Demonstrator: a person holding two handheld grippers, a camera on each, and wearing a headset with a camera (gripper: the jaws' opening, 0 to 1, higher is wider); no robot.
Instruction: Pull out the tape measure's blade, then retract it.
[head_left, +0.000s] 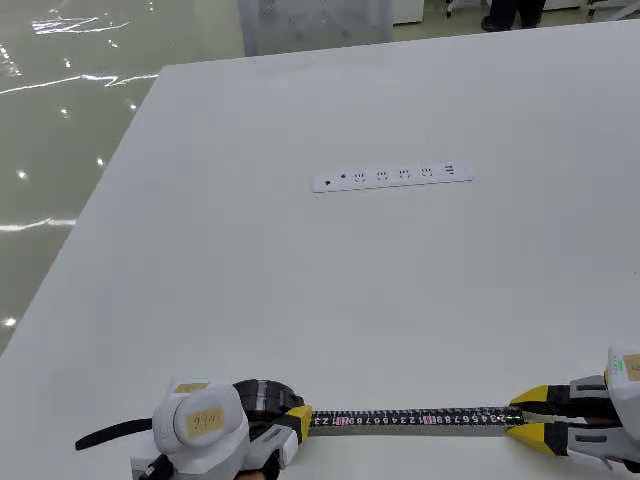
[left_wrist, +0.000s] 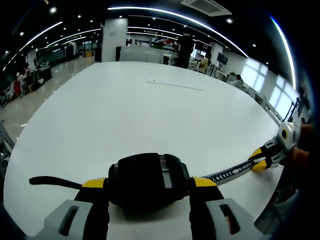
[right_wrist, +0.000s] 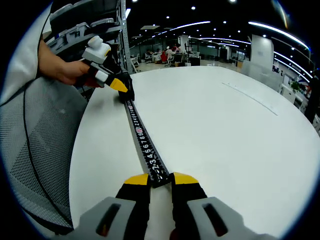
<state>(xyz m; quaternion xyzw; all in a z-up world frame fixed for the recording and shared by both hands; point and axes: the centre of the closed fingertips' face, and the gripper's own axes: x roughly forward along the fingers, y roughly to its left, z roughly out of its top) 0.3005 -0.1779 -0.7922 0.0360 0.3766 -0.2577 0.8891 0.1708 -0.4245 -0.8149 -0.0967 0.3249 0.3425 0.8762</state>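
Observation:
A black tape measure case (left_wrist: 148, 179) sits between the yellow-tipped fingers of my left gripper (left_wrist: 150, 185), which is shut on it near the table's front edge (head_left: 265, 400). Its dark blade (head_left: 415, 418) with white numbers runs out flat along the table to my right gripper (head_left: 528, 418). The right gripper (right_wrist: 161, 180) is shut on the blade's end (right_wrist: 159, 175). In the right gripper view the blade (right_wrist: 142, 142) stretches away to the left gripper (right_wrist: 120, 86). A black wrist strap (head_left: 112, 433) trails left of the case.
A white power strip (head_left: 392, 177) lies flat at the middle of the white table (head_left: 300, 270). The table's left edge drops to a glossy floor (head_left: 60, 120). A grey mesh chair back (right_wrist: 35, 165) stands close beside the table's front.

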